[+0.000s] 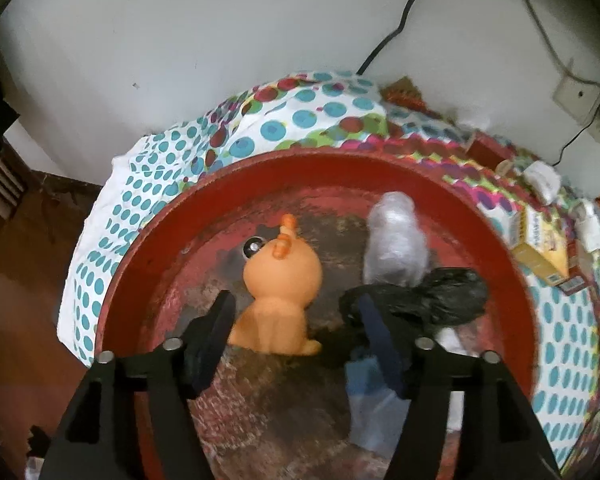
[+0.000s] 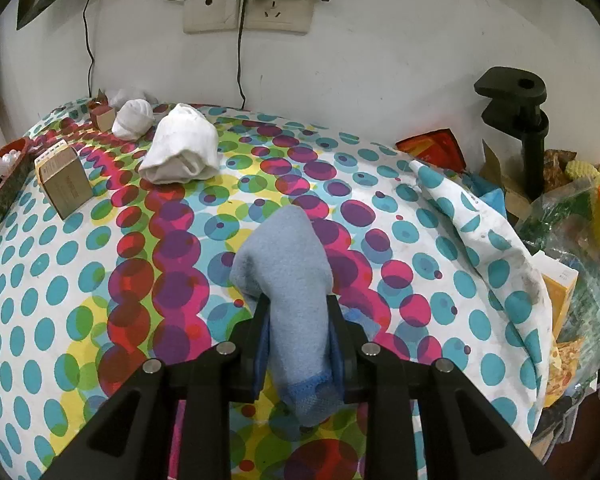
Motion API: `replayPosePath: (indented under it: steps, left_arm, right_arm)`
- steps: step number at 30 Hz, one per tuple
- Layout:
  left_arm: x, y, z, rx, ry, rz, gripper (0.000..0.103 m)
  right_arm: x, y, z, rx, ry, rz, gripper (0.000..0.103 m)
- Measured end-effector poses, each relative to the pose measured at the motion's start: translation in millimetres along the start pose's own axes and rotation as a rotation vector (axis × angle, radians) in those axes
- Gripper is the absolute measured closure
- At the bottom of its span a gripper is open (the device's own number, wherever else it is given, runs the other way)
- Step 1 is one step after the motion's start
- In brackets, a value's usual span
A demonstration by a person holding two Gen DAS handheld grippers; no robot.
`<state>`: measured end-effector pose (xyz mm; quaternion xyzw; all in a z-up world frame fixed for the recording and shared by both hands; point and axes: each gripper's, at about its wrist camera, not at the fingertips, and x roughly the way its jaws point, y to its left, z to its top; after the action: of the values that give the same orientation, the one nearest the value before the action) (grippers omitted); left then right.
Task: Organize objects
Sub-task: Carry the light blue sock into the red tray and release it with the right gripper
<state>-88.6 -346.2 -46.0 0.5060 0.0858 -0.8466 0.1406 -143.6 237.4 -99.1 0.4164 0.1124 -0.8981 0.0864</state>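
In the left wrist view a round red tray (image 1: 380, 164) holds an orange toy animal (image 1: 278, 300), a clear plastic-wrapped bundle (image 1: 396, 240), a crumpled black bag (image 1: 432, 292) and a pale blue item (image 1: 370, 400). My left gripper (image 1: 296, 304) is open just above the tray, its fingers either side of the orange toy's lower body. In the right wrist view my right gripper (image 2: 298, 306) is shut on a light blue folded cloth (image 2: 284, 252), held above the dotted tablecloth (image 2: 100, 280).
On the tablecloth lie a white cloth bundle (image 2: 182, 148), a white ball of cloth (image 2: 134, 118) and a small cardboard box (image 2: 64, 184). A black clamp stand (image 2: 528, 120) and bags of clutter (image 2: 572, 216) sit at the right edge. Wall sockets (image 2: 248, 12) with cables are behind.
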Motion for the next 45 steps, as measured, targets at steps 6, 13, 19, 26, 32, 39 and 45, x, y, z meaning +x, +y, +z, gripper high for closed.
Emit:
replayPosePath:
  steps: [6, 13, 19, 26, 32, 39, 45]
  left_arm:
    - [-33.3, -7.9, -13.2, -0.044, -0.069, 0.021, 0.025]
    - [-42.5, -14.0, -41.5, -0.08, -0.046, 0.054, 0.021]
    - [-53.0, -19.2, -63.4, -0.072, -0.071, 0.116, 0.02]
    - [-65.8, -28.0, -65.9, -0.028, -0.099, 0.115, 0.019]
    - [-84.0, -18.4, -65.5, -0.044, -0.147, 0.111, 0.013]
    - [-91.2, 3.7, -66.0, -0.099, -0.152, 0.12, 0.013]
    - [-92.9, 29.5, -68.2, -0.163, -0.145, 0.115, 0.013]
  right_arm:
    - [0.6, 1.4, 1.7, 0.042, 0.014, -0.026, 0.079]
    - [-6.3, 8.4, 6.8, 0.096, 0.043, -0.033, 0.079]
    - [-31.6, 32.0, 17.5, 0.101, 0.018, 0.037, 0.079]
    - [-67.7, 93.9, 41.4, 0.019, -0.035, 0.133, 0.079]
    - [-90.7, 164.7, 59.5, -0.062, -0.065, 0.267, 0.079]
    - [-98.9, 249.0, 70.3, -0.142, -0.064, 0.403, 0.079]
    - [-91.1, 309.9, 75.3, -0.19, -0.036, 0.477, 0.079]
